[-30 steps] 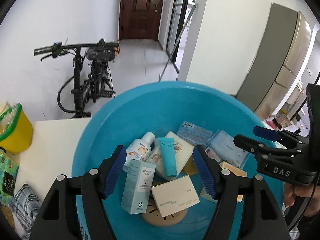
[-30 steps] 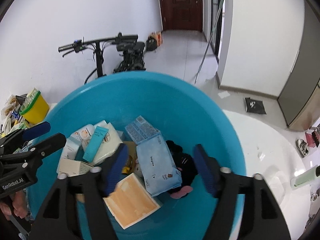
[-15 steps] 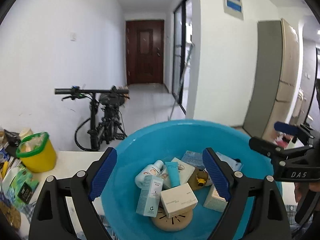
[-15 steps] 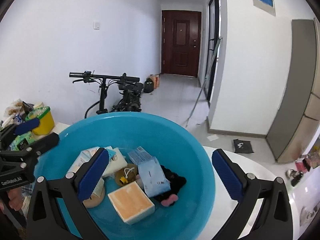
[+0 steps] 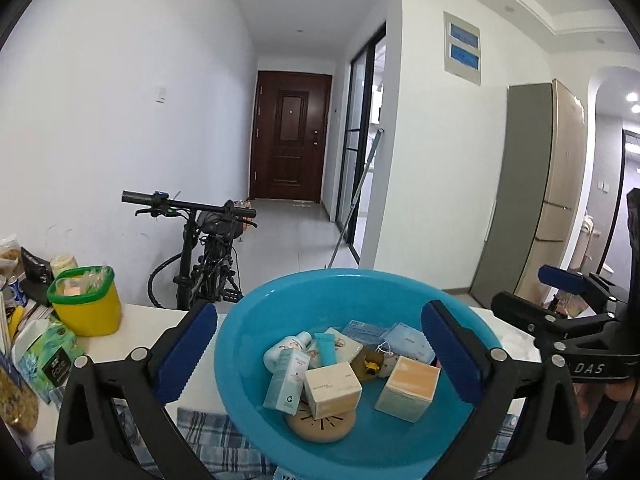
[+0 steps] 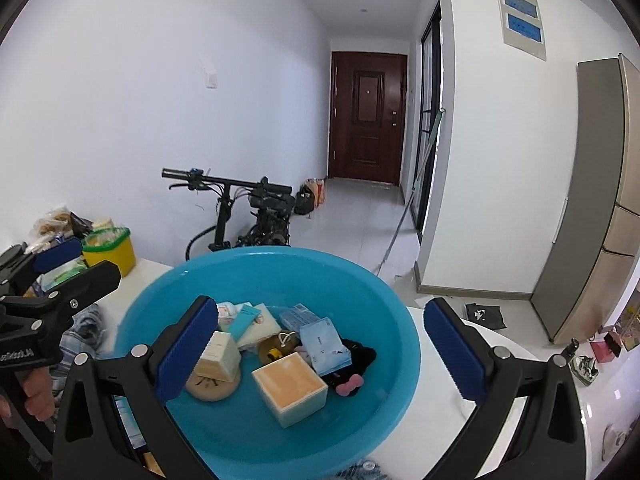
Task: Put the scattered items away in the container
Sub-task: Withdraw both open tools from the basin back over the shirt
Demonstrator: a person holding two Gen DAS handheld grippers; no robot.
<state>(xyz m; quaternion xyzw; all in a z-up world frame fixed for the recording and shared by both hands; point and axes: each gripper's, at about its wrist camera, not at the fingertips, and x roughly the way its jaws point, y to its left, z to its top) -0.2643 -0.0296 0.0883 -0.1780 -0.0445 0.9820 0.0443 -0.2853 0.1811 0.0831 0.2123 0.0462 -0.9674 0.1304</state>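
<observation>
A blue plastic basin (image 5: 340, 274) (image 6: 280, 250) on the white table holds several items: a teal carton (image 5: 286, 380), a cream box (image 5: 332, 388), an orange-topped box (image 5: 408, 386) (image 6: 290, 388), a round beige disc (image 5: 320, 424), a white bottle (image 5: 286, 348) and a blue packet (image 6: 324, 344). My left gripper (image 5: 319, 313) hovers in front of the basin, its jaws opening with nothing between them. My right gripper (image 6: 320, 307) hangs wide open over the basin's near side, empty too. Each gripper shows at the edge of the other's view.
A yellow tub with a green rim (image 5: 86, 304), a green tissue pack (image 5: 44, 352) and snack bags crowd the table's left end. A plaid cloth (image 5: 208, 432) lies under the basin's near left. A bicycle (image 5: 204, 248) leans behind the table. A fridge (image 5: 532, 200) stands on the right.
Both grippers have drawn back and up from inside the basin, tilting toward level, and their jaws have spread wider. The items in the basin stay where they were.
</observation>
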